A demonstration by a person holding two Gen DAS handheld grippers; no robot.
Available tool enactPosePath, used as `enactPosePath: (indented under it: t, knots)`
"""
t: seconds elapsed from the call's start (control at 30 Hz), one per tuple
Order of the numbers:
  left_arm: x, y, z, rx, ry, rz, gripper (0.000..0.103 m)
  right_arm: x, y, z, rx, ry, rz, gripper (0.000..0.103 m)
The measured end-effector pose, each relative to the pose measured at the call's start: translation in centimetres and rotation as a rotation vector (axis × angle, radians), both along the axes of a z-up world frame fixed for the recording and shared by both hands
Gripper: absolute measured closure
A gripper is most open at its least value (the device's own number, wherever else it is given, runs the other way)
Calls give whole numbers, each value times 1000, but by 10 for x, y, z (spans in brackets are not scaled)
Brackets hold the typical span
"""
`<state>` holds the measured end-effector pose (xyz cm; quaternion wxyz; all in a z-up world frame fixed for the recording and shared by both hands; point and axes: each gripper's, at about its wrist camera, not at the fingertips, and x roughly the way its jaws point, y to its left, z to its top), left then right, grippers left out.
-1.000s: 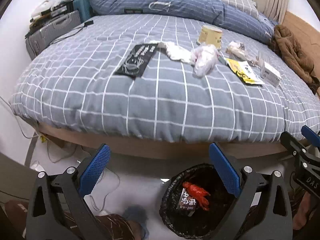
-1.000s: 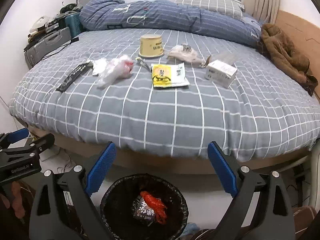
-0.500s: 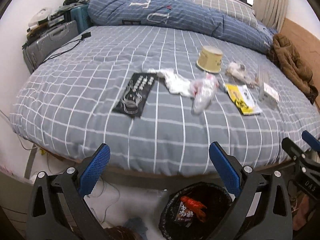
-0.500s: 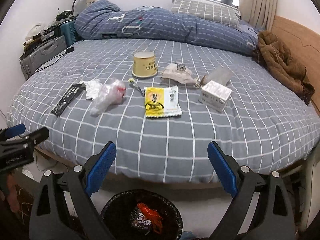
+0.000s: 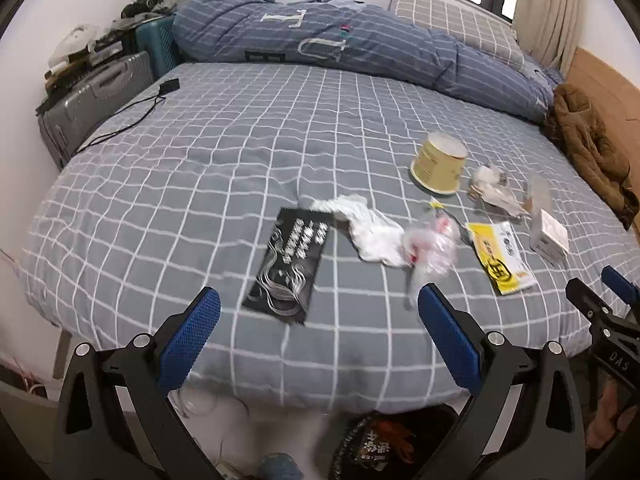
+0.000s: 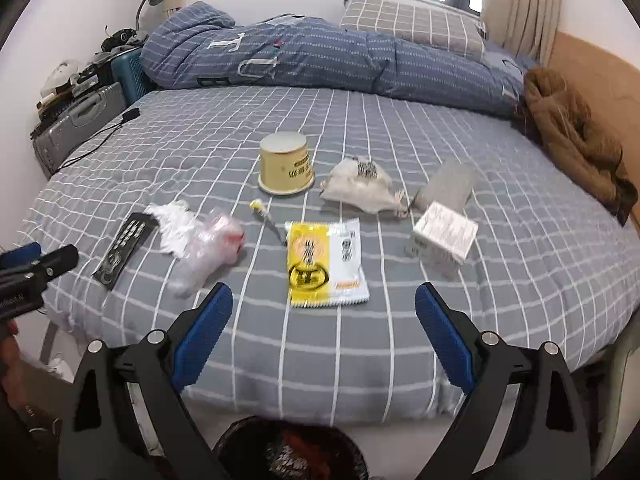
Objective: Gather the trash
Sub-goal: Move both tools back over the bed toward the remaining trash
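Observation:
Trash lies on the grey checked bed (image 5: pixel 180 184): a black wrapper (image 5: pixel 290 266), white tissue (image 5: pixel 368 228), a clear plastic bag (image 5: pixel 432 246), a yellow packet (image 6: pixel 320 266), a yellow paper cup (image 6: pixel 286 168), a crumpled wrapper (image 6: pixel 360 190) and a white box (image 6: pixel 444 236). My left gripper (image 5: pixel 318 338) is open above the bed's near edge, just short of the black wrapper. My right gripper (image 6: pixel 324 332) is open, with the yellow packet just beyond its fingers. Both hold nothing. A black-lined bin (image 6: pixel 292 452) with a red wrapper stands on the floor below.
A rolled blue duvet (image 6: pixel 320 60) and pillow (image 6: pixel 412 26) lie at the far side. A brown jacket (image 6: pixel 572 136) rests at the right by the headboard. Suitcases (image 5: pixel 96 100) and clutter stand left of the bed, with a black cable (image 5: pixel 132 116) trailing onto it.
Both grippers have risen from over the bin and moved forward over the bed's edge. The trash looks larger and nearer, and the bin has dropped to the bottom of both views.

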<state>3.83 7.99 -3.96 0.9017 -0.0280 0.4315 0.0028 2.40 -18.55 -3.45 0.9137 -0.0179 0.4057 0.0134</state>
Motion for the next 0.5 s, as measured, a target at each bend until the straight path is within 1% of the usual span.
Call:
enactPosePath:
  t: [0.1, 0.2, 0.33, 0.5]
  knots:
    - [16, 6, -5, 20, 1, -6, 6, 17, 3, -7, -5, 5, 14, 14]
    - [29, 14, -19, 34, 5, 8, 6, 32, 4, -21, -46, -1, 22, 14]
    - [46, 28, -46, 14, 53, 38, 6, 48, -4, -45, -45, 38, 17, 14]
    - [62, 32, -62, 14, 85, 36, 6, 64, -11, -64, -46, 82, 15, 14]
